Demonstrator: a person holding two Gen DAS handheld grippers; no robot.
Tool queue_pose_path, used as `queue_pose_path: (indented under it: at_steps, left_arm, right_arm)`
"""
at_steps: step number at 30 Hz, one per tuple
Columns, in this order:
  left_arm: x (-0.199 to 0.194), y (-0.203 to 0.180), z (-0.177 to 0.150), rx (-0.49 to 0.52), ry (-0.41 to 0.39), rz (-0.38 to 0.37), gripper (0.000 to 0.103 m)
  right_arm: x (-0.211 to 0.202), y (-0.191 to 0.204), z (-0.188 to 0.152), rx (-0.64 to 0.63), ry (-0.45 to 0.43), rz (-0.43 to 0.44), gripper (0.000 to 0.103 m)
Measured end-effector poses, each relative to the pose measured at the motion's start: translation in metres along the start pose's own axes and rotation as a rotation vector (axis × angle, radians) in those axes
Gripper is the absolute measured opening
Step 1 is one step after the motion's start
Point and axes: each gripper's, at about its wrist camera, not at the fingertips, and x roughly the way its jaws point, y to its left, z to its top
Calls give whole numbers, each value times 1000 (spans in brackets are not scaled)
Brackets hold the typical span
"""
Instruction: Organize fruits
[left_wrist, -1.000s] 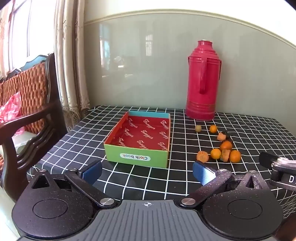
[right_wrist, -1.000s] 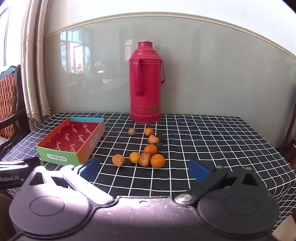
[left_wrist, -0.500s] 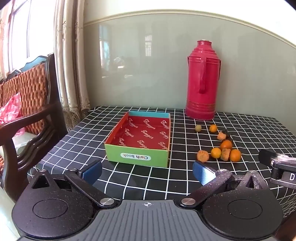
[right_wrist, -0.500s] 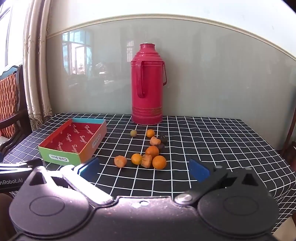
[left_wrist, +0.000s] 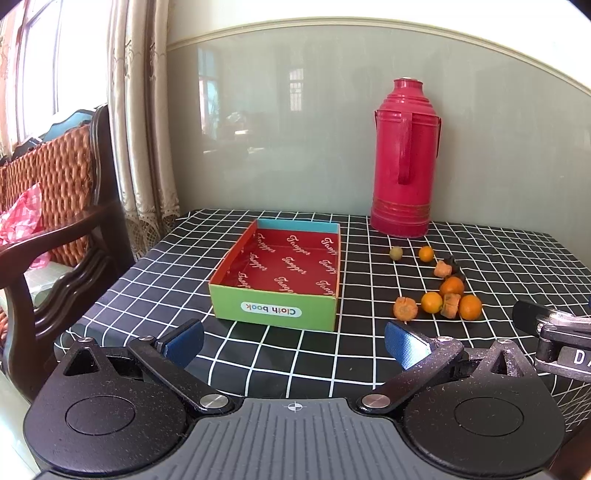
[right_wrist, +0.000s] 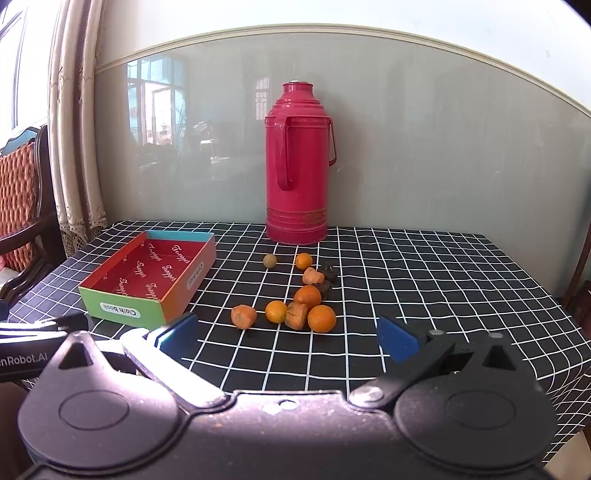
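Fruits (right_wrist: 284, 301) loose at box's (right_wrist: 147, 275) 3 o'clock; right gripper (right_wrist: 286, 334) and left gripper (left_wrist: 293, 341) agape, empty (first pick pending).

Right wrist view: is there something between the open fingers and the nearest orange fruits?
Nothing visible. Only bare checked tablecloth lies between the right gripper and the fruits. The box sits off to the left, the red flask behind.
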Motion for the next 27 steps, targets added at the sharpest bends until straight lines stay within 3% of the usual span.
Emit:
queue_pose_path:
  at_steps: [27]
  left_arm:
    - [0,2,0,-5,-3,0,103]
  right_arm:
    - [0,2,-1,-10,6,5,97]
